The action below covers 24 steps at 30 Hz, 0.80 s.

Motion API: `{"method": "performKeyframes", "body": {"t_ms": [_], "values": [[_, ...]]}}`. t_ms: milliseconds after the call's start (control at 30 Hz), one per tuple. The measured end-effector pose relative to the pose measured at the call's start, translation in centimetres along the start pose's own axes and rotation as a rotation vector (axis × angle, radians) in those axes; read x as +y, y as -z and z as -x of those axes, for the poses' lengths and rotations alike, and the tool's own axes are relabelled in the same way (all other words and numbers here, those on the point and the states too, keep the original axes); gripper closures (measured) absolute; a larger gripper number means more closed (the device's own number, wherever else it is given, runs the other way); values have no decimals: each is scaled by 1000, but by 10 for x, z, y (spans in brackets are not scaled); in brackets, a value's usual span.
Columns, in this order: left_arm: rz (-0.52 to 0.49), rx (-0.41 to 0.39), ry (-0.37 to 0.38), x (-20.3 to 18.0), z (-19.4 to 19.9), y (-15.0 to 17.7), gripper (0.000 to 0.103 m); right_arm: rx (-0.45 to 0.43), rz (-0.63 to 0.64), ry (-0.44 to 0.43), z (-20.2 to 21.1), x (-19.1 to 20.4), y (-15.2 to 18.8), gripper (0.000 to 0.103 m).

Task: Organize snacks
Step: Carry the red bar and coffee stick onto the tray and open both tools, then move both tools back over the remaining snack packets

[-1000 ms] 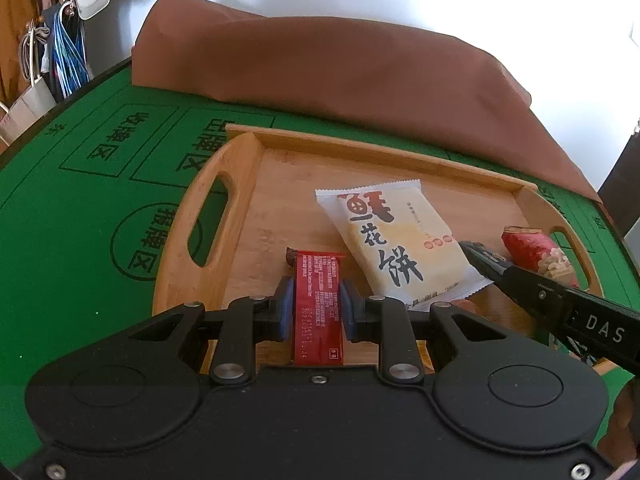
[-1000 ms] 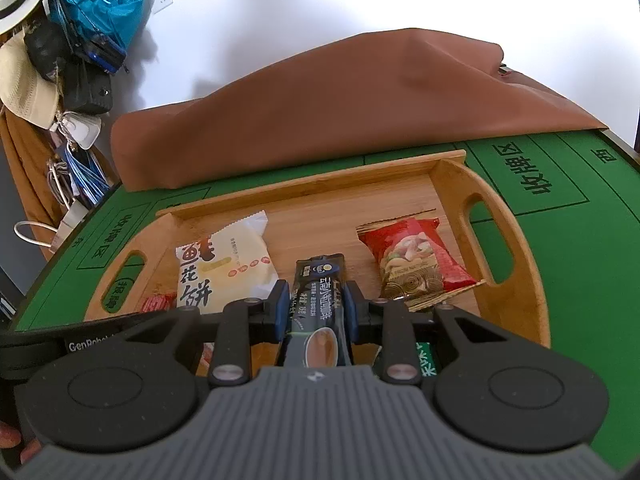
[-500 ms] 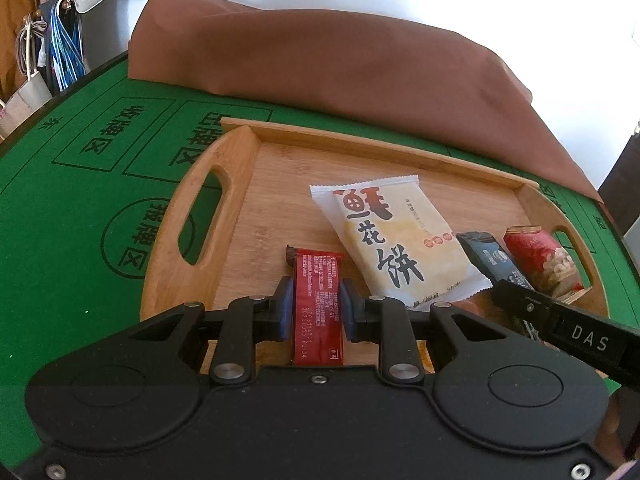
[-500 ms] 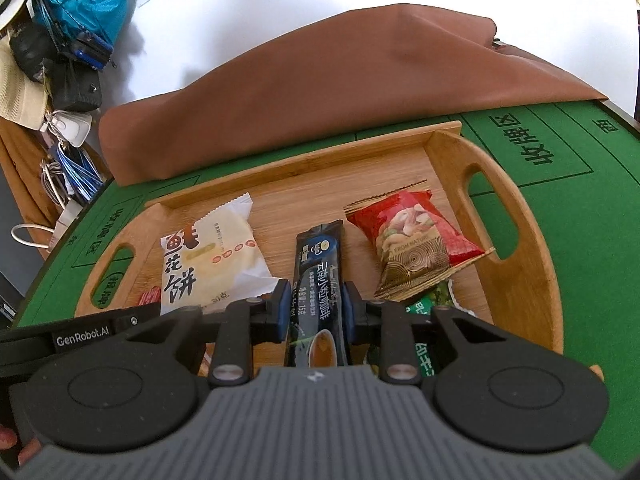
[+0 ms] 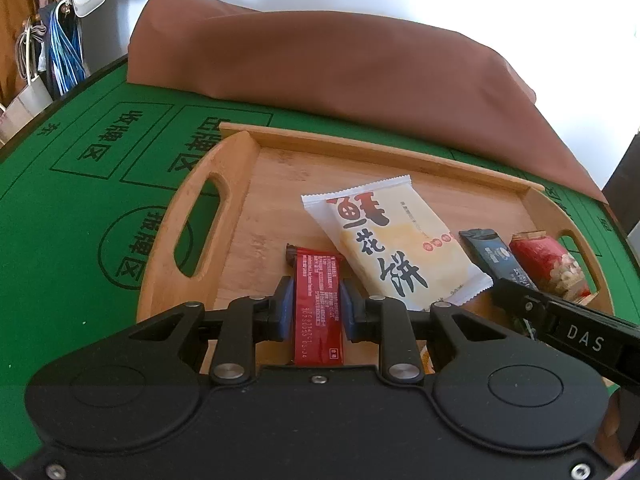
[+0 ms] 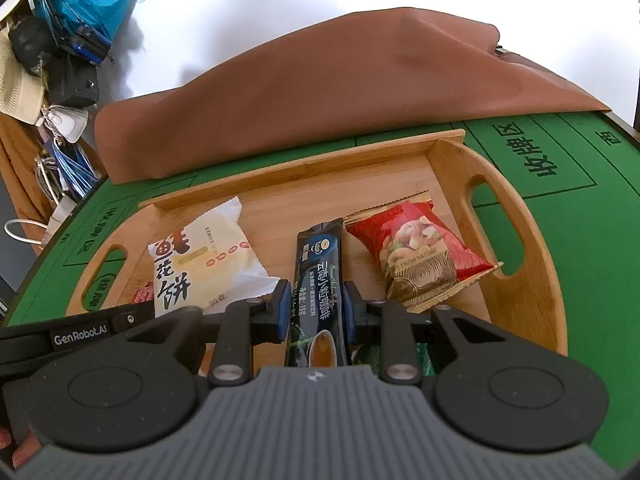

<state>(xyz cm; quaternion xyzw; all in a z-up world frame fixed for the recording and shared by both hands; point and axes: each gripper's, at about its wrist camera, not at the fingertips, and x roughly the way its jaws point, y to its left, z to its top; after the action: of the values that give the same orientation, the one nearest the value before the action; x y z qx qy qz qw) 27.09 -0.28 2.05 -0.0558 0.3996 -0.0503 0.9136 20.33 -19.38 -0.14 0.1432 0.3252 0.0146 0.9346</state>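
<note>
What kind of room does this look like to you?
Probably a lived-in home room, maybe a games corner: the green felt table printed with game zones looks like a mahjong table, bags and hats hang by the wall, and a wooden tray holds snacks.

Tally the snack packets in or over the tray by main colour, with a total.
Red: 2, the slim red bar in the left gripper and the red nut packet.
White: 1, the flower cake packet.
Dark: 1, the coffee stick in the right gripper.
Total: 4

Green table [image 5: 60, 240], brown cloth [image 5: 340, 80], red sachet [image 5: 318, 300].
</note>
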Motion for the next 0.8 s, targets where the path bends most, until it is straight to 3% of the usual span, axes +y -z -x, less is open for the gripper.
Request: {"method": "performKeyframes", "body": {"t_ms": [233,300,333,367,433,800], "values": [[0,-2,1,-1,2,0,79,1,16,9,0,3,1,69],[-11,-11,-3,-2,5,0,74,1,18,10,-1,3,0,69],[-17,-18,-6,-3,7,1,67,3,22,10,0,3,0,63],[-22,-24,-7,-3,9,1,63,6,25,8,0,3,0,50],[-33,-35,-11,-5,13,0,62,13,28,-14,3,3,0,45],[-50,-69,5,0,43,14,34,-10,71,-22,29,7,0,35]]}}
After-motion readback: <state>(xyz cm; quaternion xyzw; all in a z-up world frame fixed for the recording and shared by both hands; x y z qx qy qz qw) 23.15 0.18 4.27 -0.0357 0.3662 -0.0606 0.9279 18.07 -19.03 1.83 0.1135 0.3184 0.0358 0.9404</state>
